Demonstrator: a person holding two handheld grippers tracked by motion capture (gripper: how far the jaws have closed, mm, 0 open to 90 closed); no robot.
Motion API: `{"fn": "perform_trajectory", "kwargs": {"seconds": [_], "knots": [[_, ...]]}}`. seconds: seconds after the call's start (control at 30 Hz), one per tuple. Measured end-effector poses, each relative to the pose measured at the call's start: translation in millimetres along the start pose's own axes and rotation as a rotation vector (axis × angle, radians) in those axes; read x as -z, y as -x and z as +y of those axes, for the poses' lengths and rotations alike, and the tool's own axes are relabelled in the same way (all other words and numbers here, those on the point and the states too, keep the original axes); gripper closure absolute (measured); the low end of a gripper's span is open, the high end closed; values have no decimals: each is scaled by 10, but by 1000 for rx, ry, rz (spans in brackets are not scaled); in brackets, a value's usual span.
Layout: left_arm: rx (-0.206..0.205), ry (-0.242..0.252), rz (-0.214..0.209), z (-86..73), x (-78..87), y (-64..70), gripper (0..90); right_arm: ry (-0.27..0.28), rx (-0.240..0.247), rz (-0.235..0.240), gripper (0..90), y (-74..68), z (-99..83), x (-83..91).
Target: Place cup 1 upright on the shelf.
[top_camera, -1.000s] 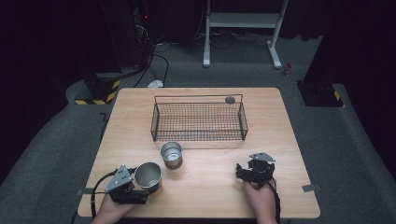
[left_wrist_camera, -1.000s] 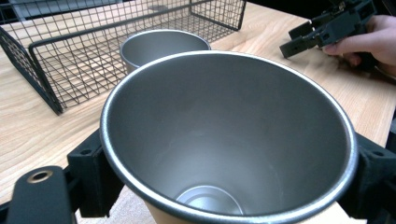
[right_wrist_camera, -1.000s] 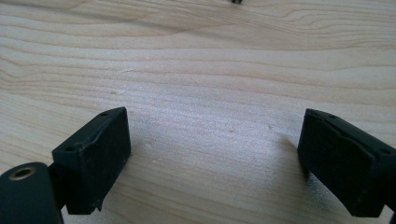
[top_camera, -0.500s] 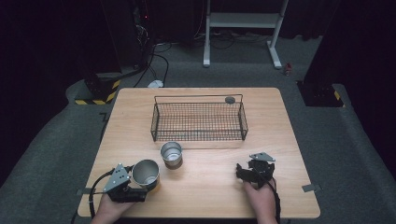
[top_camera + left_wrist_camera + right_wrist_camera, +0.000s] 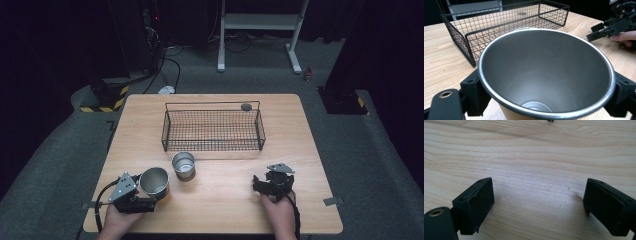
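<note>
Gripping a tilted round steel cup (image 5: pixel 154 182), the left tongs (image 5: pixel 148 196) hover near the tabletop's (image 5: pixel 225 200) front; the right tongs (image 5: pixel 260 184) rest open.

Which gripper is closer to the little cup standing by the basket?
Left. The left gripper, shut on a bigger cup, sits just beside the small cup. The right gripper rests farther off.

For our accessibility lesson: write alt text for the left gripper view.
A steel cup, seen from above its open mouth, sits clamped between the left gripper's black fingers. Behind it a wire basket stands on the wooden table; the right gripper rests at upper right.
</note>
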State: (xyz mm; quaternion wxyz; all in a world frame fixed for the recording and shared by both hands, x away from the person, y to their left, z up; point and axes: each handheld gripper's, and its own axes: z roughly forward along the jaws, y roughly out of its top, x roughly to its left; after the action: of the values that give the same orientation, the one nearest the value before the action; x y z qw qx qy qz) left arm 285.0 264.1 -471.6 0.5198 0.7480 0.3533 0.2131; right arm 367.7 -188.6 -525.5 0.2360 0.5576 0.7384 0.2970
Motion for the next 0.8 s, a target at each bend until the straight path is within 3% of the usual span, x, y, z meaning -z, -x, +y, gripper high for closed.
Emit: {"fn": "perform_trajectory", "kwargs": {"seconds": [0.33,0.43,0.63,0.73,0.8], "knots": [[-4,4,-19,20,-57,-10,137,2,2,-1,101,-1,-6,5],[16,1,-12,35,-63,-16,137,5,11,2,106,2,-7,6],[9,6,45,38,-70,-17,137,7,15,10,109,-2,-9,8],[34,0,90,72,-40,-27,137,7,17,12,110,-3,-11,10],[47,-3,95,92,-23,-28,137,6,15,12,110,-5,-10,11]]}}
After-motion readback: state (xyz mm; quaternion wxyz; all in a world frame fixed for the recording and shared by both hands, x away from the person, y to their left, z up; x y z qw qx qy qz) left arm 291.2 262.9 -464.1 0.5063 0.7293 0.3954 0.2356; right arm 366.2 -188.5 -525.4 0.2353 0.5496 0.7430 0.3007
